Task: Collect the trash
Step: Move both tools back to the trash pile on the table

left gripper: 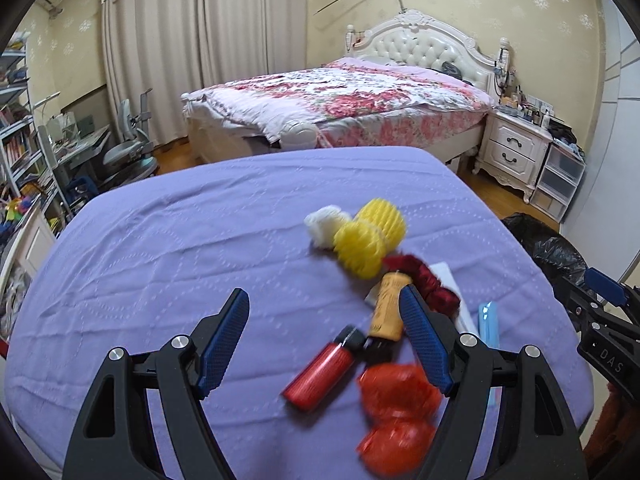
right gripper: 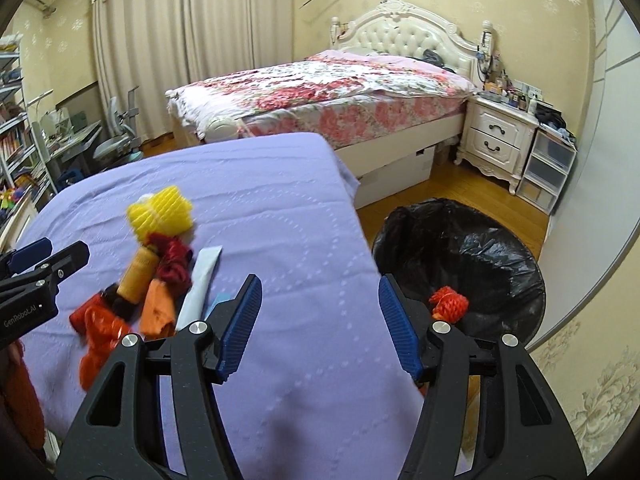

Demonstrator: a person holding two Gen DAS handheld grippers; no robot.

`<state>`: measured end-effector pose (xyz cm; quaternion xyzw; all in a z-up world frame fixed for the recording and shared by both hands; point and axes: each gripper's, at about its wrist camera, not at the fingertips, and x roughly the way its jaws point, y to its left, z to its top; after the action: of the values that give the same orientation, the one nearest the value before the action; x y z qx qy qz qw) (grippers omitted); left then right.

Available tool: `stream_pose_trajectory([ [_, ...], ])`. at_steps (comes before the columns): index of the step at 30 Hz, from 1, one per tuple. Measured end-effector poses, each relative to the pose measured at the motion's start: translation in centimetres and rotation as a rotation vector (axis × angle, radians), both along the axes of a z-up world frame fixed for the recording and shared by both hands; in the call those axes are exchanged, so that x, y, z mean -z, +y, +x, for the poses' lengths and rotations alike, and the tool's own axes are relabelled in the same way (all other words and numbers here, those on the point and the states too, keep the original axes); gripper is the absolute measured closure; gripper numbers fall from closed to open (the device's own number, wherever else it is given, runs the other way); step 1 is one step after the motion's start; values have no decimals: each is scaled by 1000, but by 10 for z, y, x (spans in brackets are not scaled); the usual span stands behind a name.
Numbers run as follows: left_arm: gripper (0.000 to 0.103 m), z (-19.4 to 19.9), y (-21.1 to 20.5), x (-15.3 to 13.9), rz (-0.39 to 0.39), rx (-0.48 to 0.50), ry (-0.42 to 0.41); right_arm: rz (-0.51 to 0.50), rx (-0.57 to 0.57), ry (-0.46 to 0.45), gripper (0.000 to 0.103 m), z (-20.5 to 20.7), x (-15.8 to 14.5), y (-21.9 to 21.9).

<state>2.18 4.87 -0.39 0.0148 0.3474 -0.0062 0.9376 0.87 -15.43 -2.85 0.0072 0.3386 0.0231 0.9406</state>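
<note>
Left gripper (left gripper: 324, 306) open, empty, above trash pile near right edge of purple-covered table (left gripper: 168, 240). Right gripper (right gripper: 320, 300) open, empty, over same edge beside black-lined bin (right gripper: 480, 248). Advice: drop left jaws squarely astride red lighter (left gripper: 320, 376), avoid red net foam (left gripper: 396, 408), close firmly.

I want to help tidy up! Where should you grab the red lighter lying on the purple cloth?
Probably across the middle of the red plastic lighter, on its long flat sides, coming from above. It lies flat and slanted on the purple cloth, black cap toward the pile, and the open left tool already hangs over it.
</note>
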Motion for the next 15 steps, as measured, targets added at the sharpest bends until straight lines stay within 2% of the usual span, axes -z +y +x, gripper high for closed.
stream_pose_trajectory([
  [7, 28, -25, 2, 8, -1, 9, 14, -7, -17, 25, 44, -25, 7, 9],
  [15, 28, -42, -16, 20, 3, 65, 27, -1, -24, 10, 44, -43, 5, 10],
])
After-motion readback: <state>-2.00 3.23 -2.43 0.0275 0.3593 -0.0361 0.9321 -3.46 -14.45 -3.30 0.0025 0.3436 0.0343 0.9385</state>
